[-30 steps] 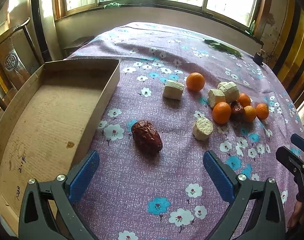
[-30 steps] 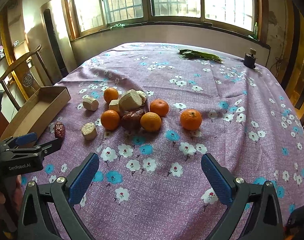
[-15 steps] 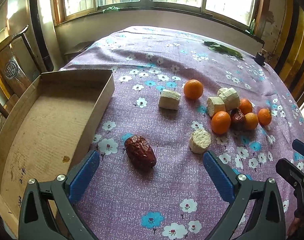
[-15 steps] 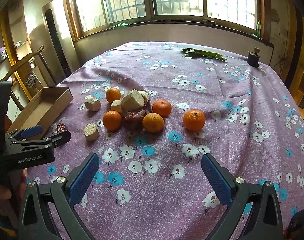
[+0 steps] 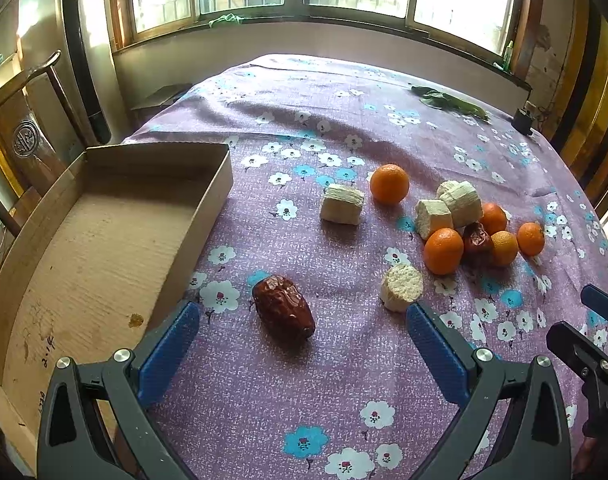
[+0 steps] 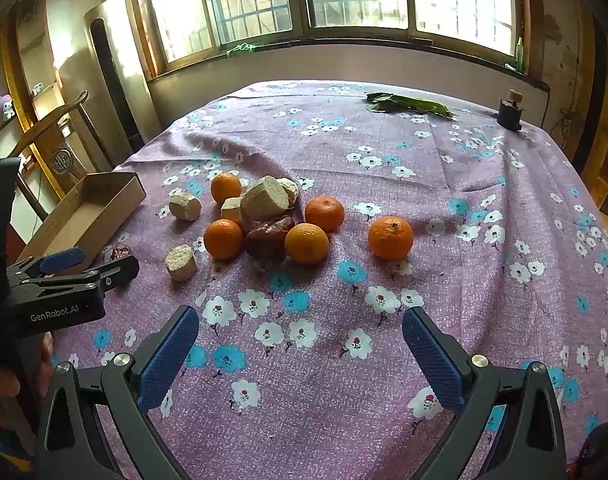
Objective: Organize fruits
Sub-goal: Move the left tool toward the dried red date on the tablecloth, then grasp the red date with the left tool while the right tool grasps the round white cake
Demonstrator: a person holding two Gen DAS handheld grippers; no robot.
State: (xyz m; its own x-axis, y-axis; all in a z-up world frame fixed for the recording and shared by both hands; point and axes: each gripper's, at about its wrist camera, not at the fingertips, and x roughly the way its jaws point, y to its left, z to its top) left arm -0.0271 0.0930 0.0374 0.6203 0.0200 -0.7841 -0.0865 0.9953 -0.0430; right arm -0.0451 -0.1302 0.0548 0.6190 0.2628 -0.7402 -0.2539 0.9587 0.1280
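Observation:
A dark red jujube lies on the purple flowered cloth, just ahead of my open, empty left gripper, between its jaws' line. Right of it lie several oranges and pale cut chunks, with a second jujube in the cluster. An empty cardboard box stands at the left. My right gripper is open and empty, well short of the fruit cluster; one orange sits apart at the right. The left gripper shows in the right wrist view, near the jujube.
A wooden chair stands behind the box at the table's left edge. Green leaves and a small dark object lie at the far side of the table. Windows run along the back wall.
The left gripper has drawn back and risen a little, so the jujube and box look smaller and farther. The right gripper has shifted slightly. Both stay open.

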